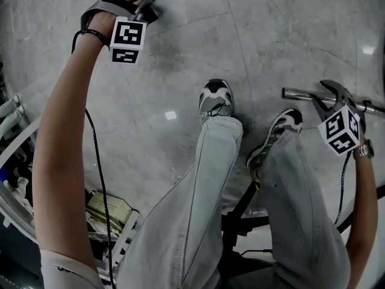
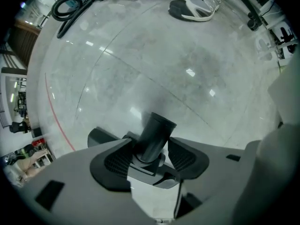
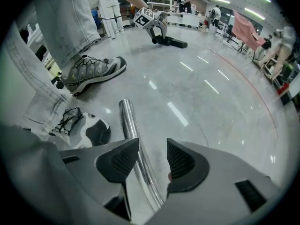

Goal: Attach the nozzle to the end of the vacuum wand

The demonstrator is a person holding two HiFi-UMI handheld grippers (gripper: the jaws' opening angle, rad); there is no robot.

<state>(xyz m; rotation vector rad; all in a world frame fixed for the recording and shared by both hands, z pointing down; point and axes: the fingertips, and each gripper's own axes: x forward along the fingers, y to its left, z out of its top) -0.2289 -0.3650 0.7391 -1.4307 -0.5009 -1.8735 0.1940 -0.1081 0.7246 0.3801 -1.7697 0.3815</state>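
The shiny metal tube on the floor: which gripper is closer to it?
Right. The right gripper stands over the wand, with its open jaws on either side of it. The left gripper is far across the floor, down at the black nozzle.

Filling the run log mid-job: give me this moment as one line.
left gripper: open, astride nozzle neck | right gripper: open, astride wand | nozzle, wand: apart, not joined
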